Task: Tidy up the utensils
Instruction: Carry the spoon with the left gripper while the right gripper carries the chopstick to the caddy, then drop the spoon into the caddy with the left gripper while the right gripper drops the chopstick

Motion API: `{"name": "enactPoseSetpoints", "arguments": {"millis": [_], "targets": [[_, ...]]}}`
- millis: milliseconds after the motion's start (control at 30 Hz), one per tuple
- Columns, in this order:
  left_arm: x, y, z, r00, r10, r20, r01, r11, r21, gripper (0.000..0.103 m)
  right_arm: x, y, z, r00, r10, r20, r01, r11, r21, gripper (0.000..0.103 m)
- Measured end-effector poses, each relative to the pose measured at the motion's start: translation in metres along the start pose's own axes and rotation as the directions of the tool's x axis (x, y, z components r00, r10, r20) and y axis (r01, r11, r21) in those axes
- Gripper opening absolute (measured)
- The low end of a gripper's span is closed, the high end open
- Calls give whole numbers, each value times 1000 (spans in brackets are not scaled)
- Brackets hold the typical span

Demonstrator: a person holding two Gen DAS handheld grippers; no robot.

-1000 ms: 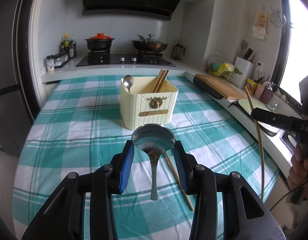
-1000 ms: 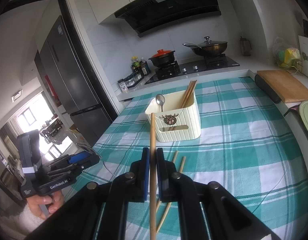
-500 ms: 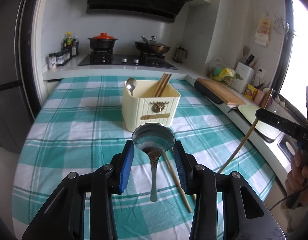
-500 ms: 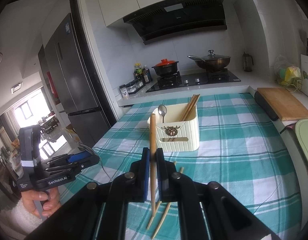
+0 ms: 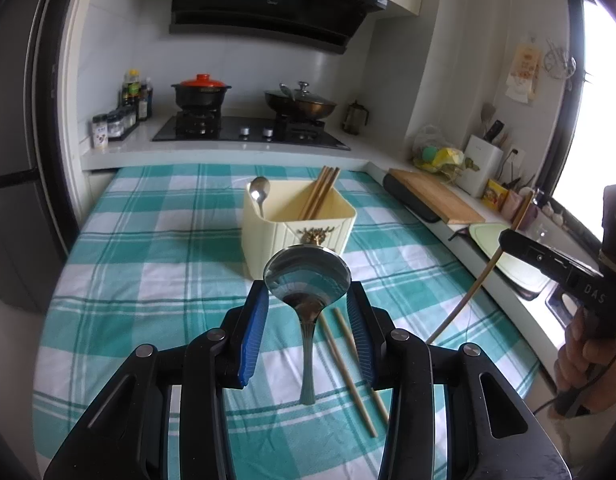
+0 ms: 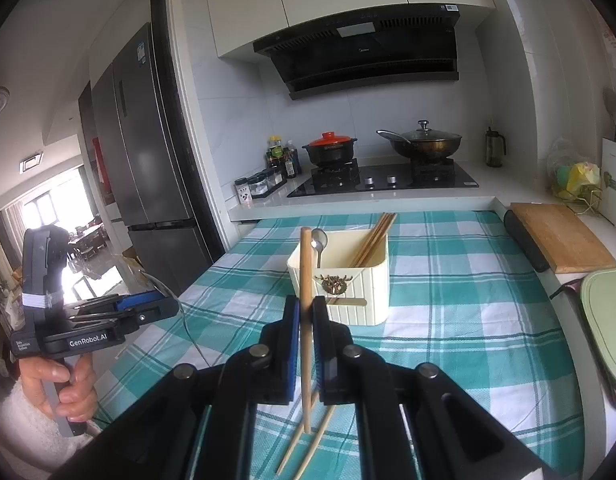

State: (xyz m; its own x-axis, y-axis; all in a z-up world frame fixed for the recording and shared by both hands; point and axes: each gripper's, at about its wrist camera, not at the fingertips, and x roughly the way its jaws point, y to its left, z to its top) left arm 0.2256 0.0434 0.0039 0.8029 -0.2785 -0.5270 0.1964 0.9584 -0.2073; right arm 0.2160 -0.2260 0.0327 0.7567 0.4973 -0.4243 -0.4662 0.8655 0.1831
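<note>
My left gripper (image 5: 307, 300) is shut on a steel spoon (image 5: 307, 280), bowl up, handle hanging down, above the checked table. My right gripper (image 6: 306, 312) is shut on one wooden chopstick (image 6: 306, 280), held nearly upright; it also shows in the left wrist view (image 5: 474, 284). A cream utensil holder (image 5: 298, 224) stands mid-table, holding another spoon (image 5: 259, 192) and several chopsticks (image 5: 322, 194); it also shows in the right wrist view (image 6: 342, 280). Two loose chopsticks (image 5: 354, 356) lie on the cloth in front of the holder.
The teal checked tablecloth (image 5: 148, 264) covers the table. A cutting board (image 5: 436, 196) and a green tray (image 6: 606, 320) lie along the right counter. The stove with a red-lidded pot (image 5: 201, 94) and a wok (image 5: 300, 104) is behind. A fridge (image 6: 148, 160) stands left.
Both grippers have risen and tipped up, so more of the kitchen shows. The held chopstick has swung from upright to slanted in the left wrist view. Both grips are unchanged.
</note>
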Motion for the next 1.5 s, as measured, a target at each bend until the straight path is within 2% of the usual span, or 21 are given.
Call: {"name": "enactPoseSetpoints", "arguments": {"millis": [267, 533, 700, 800, 900, 967, 1033, 1200, 1300, 1400, 1467, 1500], "targets": [[1, 12, 44, 999, -28, 23, 29, 999, -13, 41, 20, -14, 43, 1000, -7, 28, 8, 1000, -16, 7], [9, 19, 127, 994, -31, 104, 32, 999, -1, 41, 54, -32, 119, 992, -48, 117, 54, 997, -46, 7], [33, 20, 180, 986, -17, 165, 18, 1000, -4, 41, 86, -42, 156, 979, -64, 195, 74, 996, -42, 7], [58, 21, 198, 983, 4, 184, -1, 1000, -17, 41, 112, -50, 162, 979, -56, 198, 63, 998, -29, 7], [94, 25, 203, 986, 28, 164, -23, 999, -33, 41, 147, -60, 154, 989, -43, 145, 44, 999, -5, 7], [122, 28, 199, 992, 39, 123, -34, 999, -43, 41, 174, -71, 144, 997, -23, 70, 21, 999, 33, 7], [150, 31, 189, 996, 53, 69, -49, 998, -49, 41, 204, -80, 130, 999, -31, -20, 32, 997, 67, 7], [218, 40, 155, 993, 85, -84, -91, 994, -63, 41, 265, -110, 96, 977, -30, -211, 66, 984, 167, 7], [246, 41, 138, 982, 108, -153, -117, 992, -50, 41, 277, -118, 87, 969, -67, -238, 110, 979, 170, 11], [257, 46, 131, 970, 138, -199, -151, 987, -47, 43, 273, -121, 87, 968, -66, -244, 112, 977, 182, 13], [246, 51, 131, 974, 123, -189, -138, 988, -68, 54, 262, -118, 88, 971, -74, -227, 114, 979, 171, 38], [237, 53, 132, 977, 121, -177, -136, 988, -75, 57, 253, -114, 89, 972, -81, -219, 117, 981, 156, 42]]}}
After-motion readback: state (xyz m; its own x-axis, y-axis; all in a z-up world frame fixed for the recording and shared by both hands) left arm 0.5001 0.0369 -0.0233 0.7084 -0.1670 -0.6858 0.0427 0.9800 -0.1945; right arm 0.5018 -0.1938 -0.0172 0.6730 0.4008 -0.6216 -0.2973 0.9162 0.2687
